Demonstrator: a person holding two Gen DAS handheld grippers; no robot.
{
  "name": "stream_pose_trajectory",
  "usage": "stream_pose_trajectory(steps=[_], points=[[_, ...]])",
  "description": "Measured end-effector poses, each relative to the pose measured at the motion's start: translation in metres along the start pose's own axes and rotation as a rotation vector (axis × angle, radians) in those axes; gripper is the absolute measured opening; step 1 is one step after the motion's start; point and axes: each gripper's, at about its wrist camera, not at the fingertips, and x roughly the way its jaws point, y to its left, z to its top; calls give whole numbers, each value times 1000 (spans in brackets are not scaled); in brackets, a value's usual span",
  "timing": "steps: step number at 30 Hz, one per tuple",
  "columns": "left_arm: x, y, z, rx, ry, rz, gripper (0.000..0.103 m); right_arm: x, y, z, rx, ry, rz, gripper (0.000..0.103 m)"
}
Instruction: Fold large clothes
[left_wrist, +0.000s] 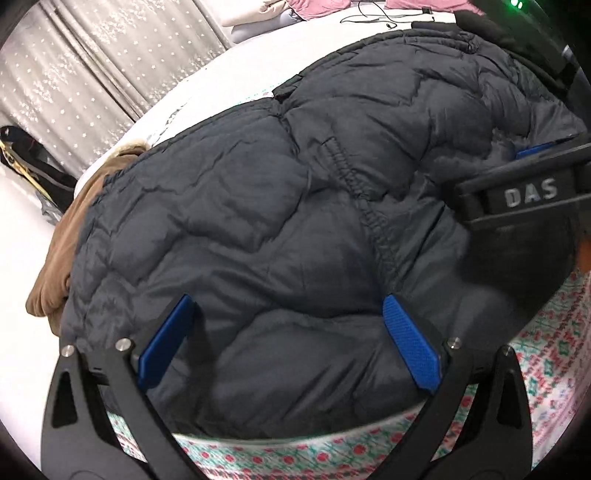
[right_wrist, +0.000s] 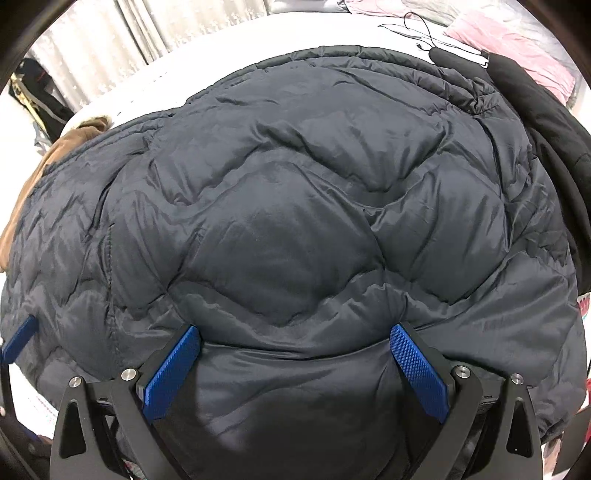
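Note:
A large dark navy quilted puffer jacket (left_wrist: 258, 206) (right_wrist: 295, 206) lies spread over the bed and fills both views. My left gripper (left_wrist: 290, 306) is open just above the jacket's near edge, its blue pads (left_wrist: 410, 343) spread wide with puffy fabric bulging between them. My right gripper (right_wrist: 295, 332) is open in the same way, low over the jacket's near part. The right gripper's black body marked "DAS" (left_wrist: 524, 199) rests on the jacket at the right of the left wrist view. One blue pad (right_wrist: 18, 339) of the left gripper shows at the far left of the right wrist view.
A brown garment (left_wrist: 55, 266) (right_wrist: 66, 147) lies under the jacket's left side. A black garment (right_wrist: 535, 122) lies at the right, with pink fabric (right_wrist: 517, 48) and a thin cable (right_wrist: 417, 33) beyond. A patterned sheet (left_wrist: 295, 454) edges the near side. A grey curtain (left_wrist: 74, 74) hangs behind.

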Motion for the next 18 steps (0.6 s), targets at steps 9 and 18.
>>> stream_pose_trajectory(steps=[9, 18], points=[[-17, 28, -7, -71, -61, -19, 103, -18, -6, -5, 18, -41, 15, 103], [-8, 31, -15, -78, -52, -77, 103, -72, -83, -39, 211, -75, 76, 103]])
